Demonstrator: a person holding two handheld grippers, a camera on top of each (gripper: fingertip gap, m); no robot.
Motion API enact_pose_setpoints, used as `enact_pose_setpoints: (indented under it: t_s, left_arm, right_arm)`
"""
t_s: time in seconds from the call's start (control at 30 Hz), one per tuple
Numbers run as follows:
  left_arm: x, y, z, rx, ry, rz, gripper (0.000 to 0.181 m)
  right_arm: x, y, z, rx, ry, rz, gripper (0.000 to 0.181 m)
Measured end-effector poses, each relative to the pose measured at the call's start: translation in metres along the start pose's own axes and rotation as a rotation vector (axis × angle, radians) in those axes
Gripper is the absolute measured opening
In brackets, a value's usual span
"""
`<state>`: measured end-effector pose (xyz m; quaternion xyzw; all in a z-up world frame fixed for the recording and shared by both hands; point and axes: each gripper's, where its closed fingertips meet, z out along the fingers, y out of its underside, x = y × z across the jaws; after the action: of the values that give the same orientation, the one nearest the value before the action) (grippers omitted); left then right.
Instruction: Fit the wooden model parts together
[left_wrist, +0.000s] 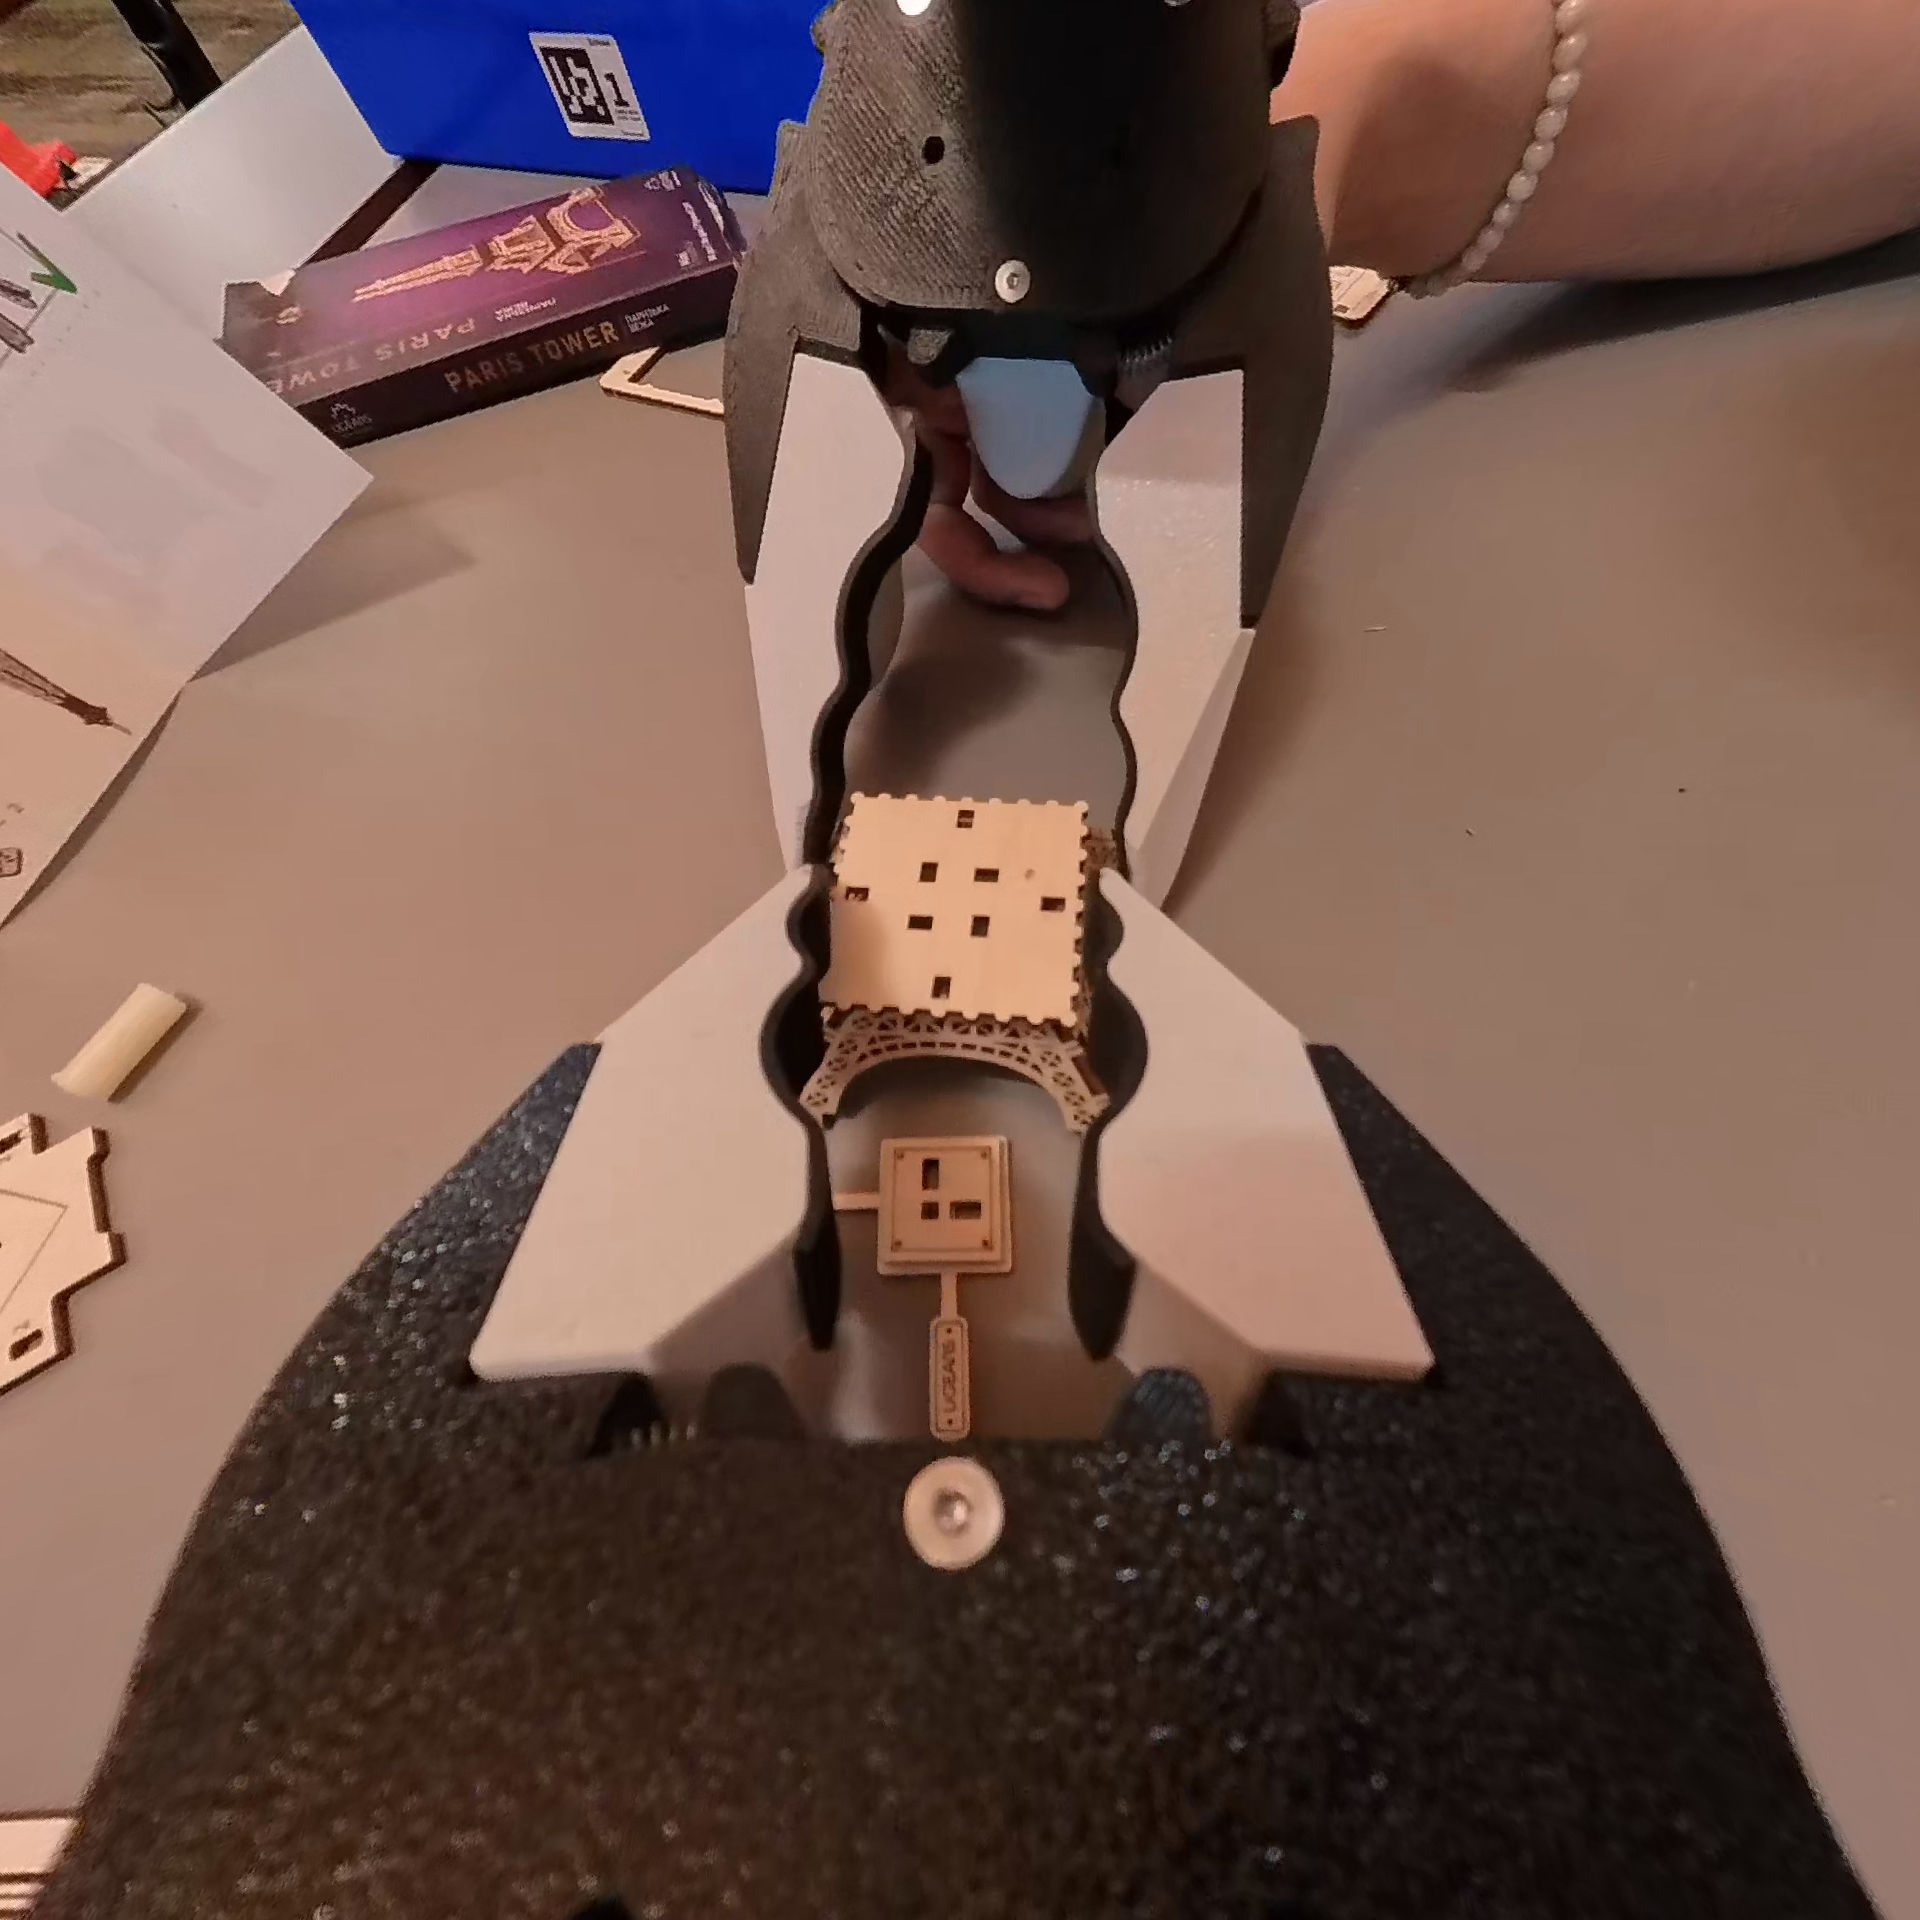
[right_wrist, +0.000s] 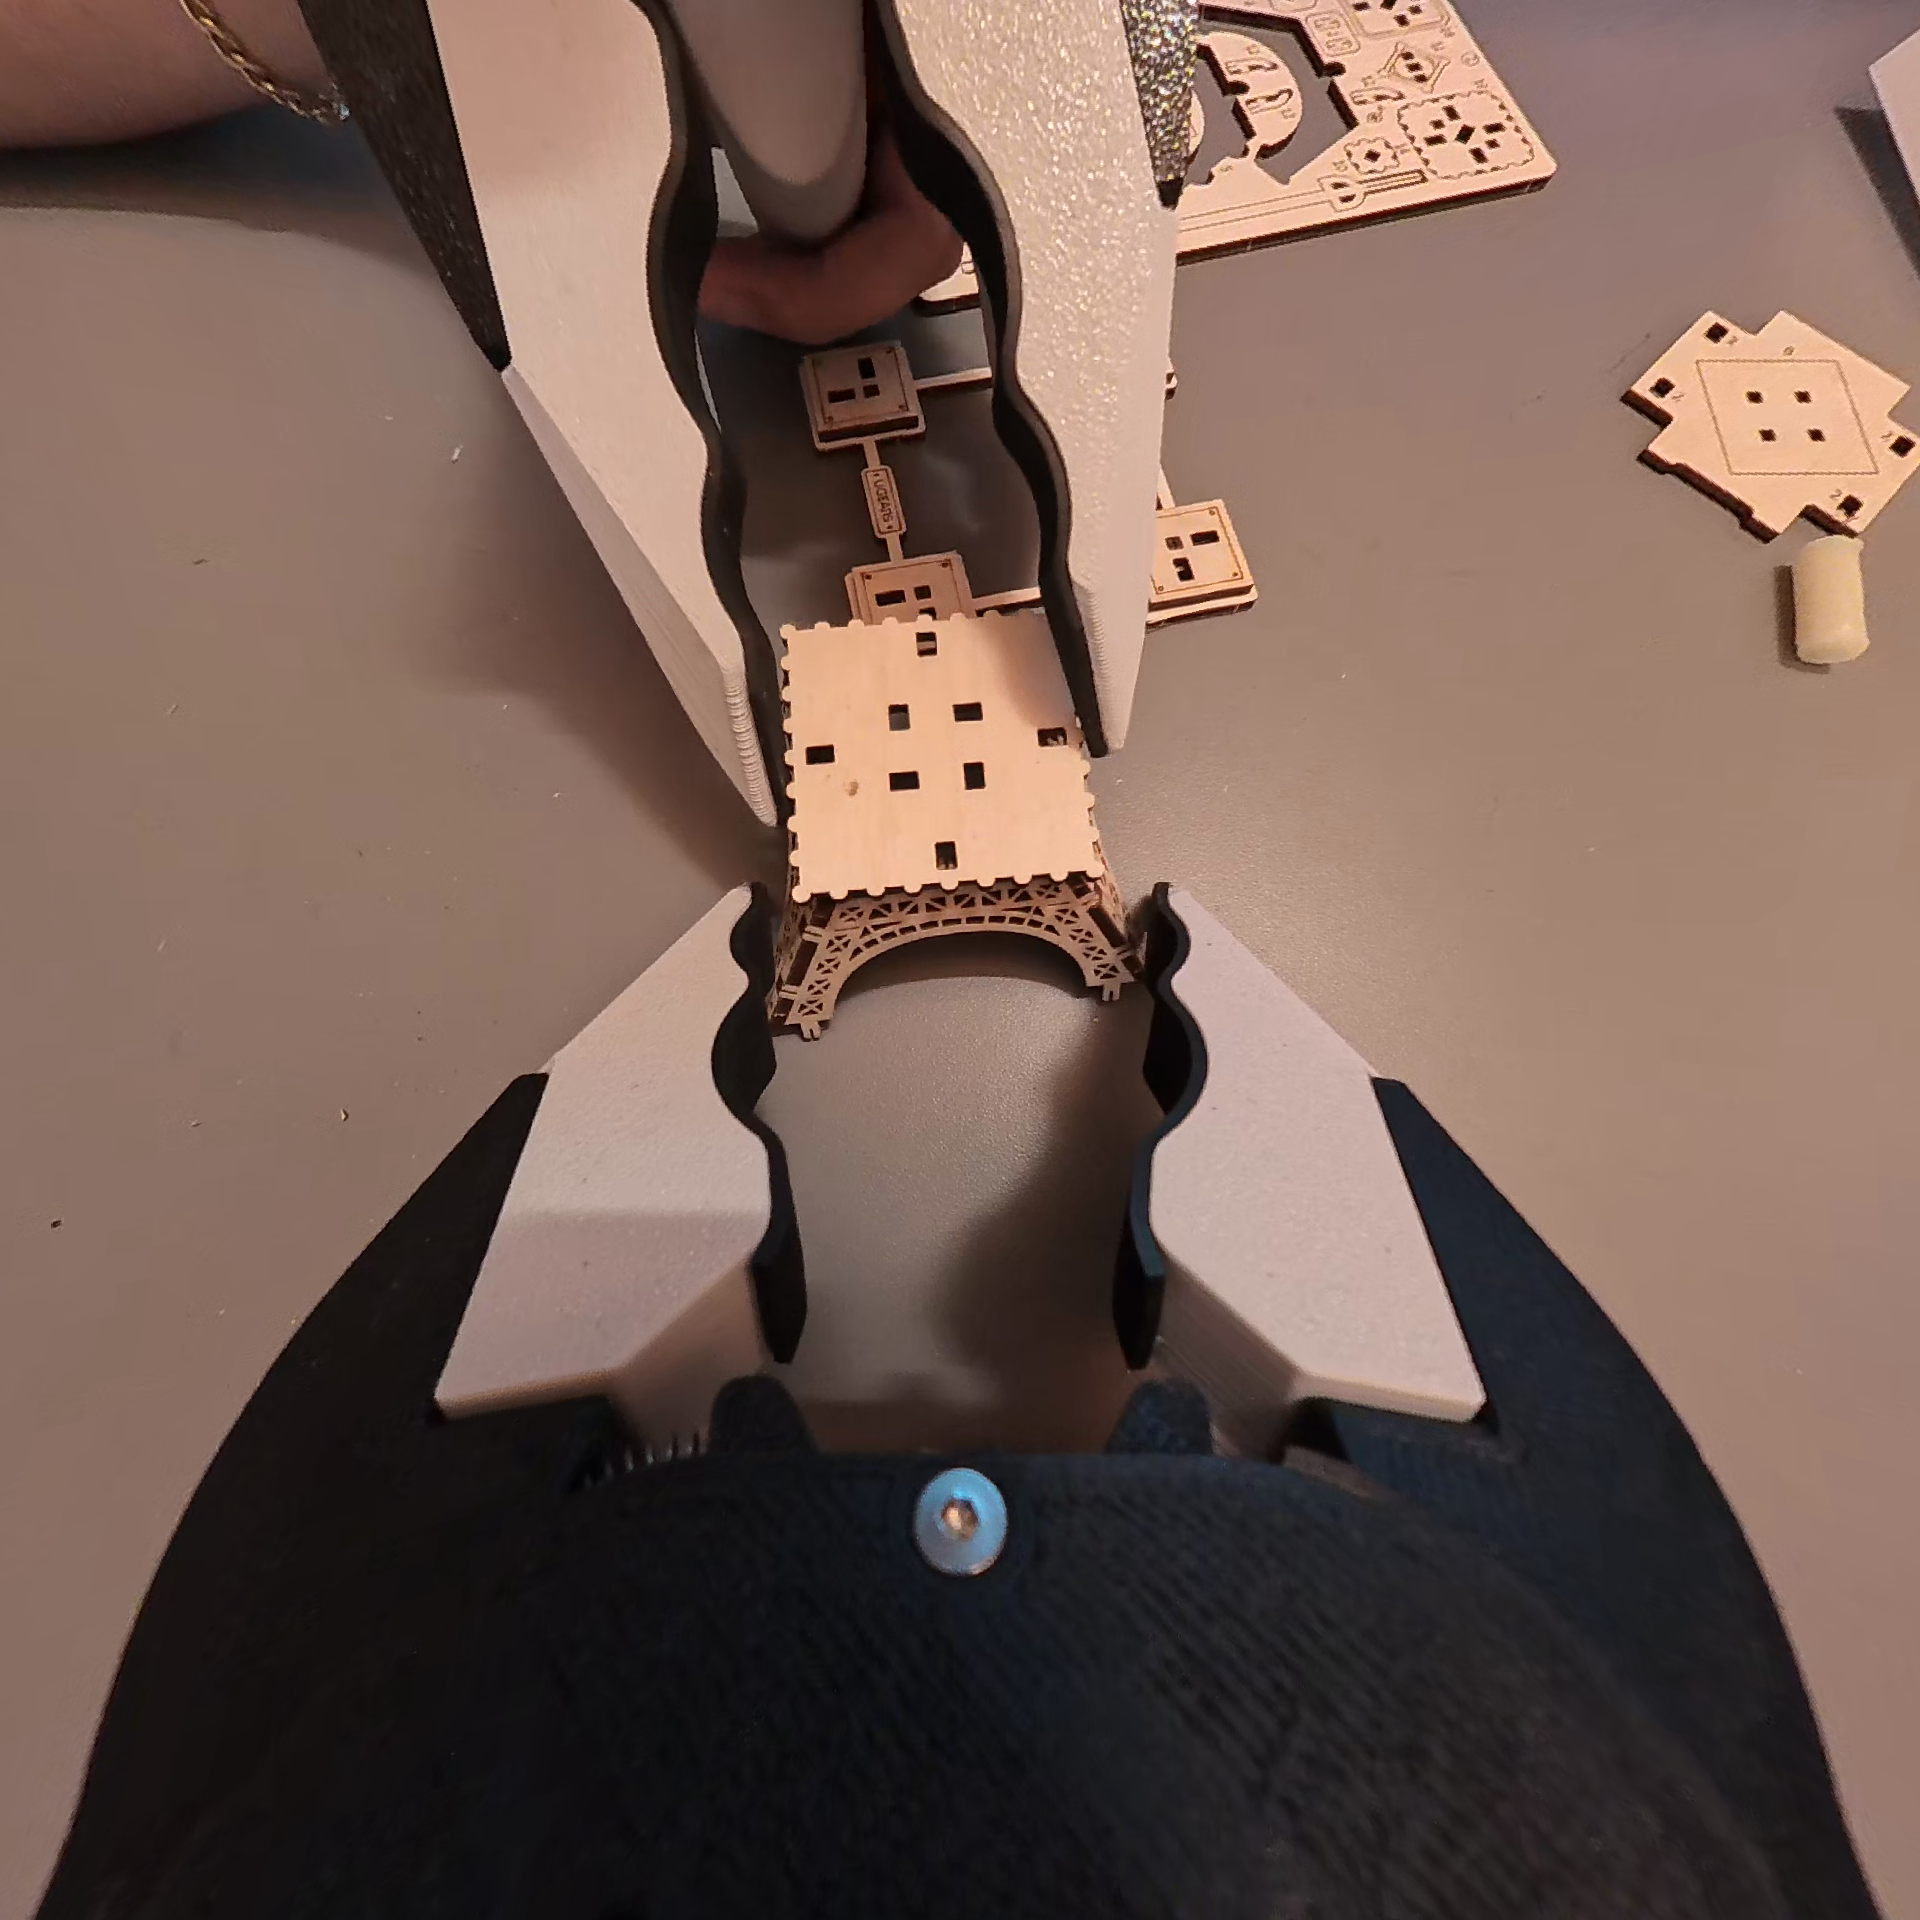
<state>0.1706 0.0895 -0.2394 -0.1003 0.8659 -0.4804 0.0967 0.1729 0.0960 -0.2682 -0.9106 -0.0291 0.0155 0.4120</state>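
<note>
The wooden tower base (left_wrist: 961, 914), a square slotted plate on four lattice arch legs, stands on the grey table (left_wrist: 468, 831). My left gripper (left_wrist: 961, 894) is shut on its plate, with a pad on each side edge. This shows from the far side in the right wrist view, where the left gripper (right_wrist: 932, 784) grips the tower base (right_wrist: 935, 769). My right gripper (right_wrist: 956, 904) faces it, open, its jaws standing just outside the legs. The right gripper (left_wrist: 971, 842) also shows in the left wrist view. A strip of small square wooden parts (left_wrist: 943, 1205) lies under the left gripper.
A purple kit box (left_wrist: 499, 312), a blue bin (left_wrist: 582, 83) and instruction sheets (left_wrist: 125, 499) lie behind. A cross-shaped wooden plate (right_wrist: 1777, 426), a cream wax stick (right_wrist: 1829, 613) and a punched part sheet (right_wrist: 1382, 125) lie to the side. A person's forearm (left_wrist: 1558, 156) rests near. Left and right tips are no more than a few centimetres apart. The cream wax stick (right_wrist: 1829, 613) is about 15 cm from both grippers' fingertips. My left wrist view (left_wrist: 135, 1025) looks at it from another angle.
</note>
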Motion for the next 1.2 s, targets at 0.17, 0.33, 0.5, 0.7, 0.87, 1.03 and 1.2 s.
enact_pose_setpoints:
  t_s: [0.17, 0.33, 0.5, 0.7, 0.87, 1.03, 1.2]
  left_arm:
    - [0.0002, -0.001, -0.0001, 0.006, -0.006, 0.014, 0.046]
    - [-0.0003, 0.0007, 0.0014, -0.006, -0.007, 0.012, 0.046]
    - [-0.0004, 0.0002, 0.0007, -0.002, -0.018, 0.024, 0.051]
    - [-0.0029, -0.004, -0.0048, 0.038, -0.027, 0.005, 0.049]
    - [-0.0017, -0.002, -0.0034, 0.022, -0.022, 0.002, 0.047]
    - [-0.0016, -0.0018, -0.0033, 0.022, -0.018, -0.005, 0.046]
    - [-0.0016, -0.0026, -0.0043, 0.03, -0.013, -0.005, 0.053]
  right_arm:
    - [-0.0003, 0.0, -0.0002, 0.0, -0.001, -0.001, 0.07]
    - [-0.0006, 0.0, -0.0003, 0.0, -0.001, -0.001, 0.07]
    - [-0.0008, 0.0, -0.0005, 0.0, -0.001, -0.001, 0.07]
    - [-0.001, 0.0002, -0.0008, 0.0, -0.002, -0.001, 0.07]
    - [-0.0011, 0.0003, -0.001, 0.0, -0.001, -0.001, 0.07]
    - [-0.0012, 0.0003, -0.0012, 0.0, -0.001, -0.001, 0.07]
    - [-0.0025, 0.0005, -0.0014, -0.001, -0.007, -0.005, 0.072]
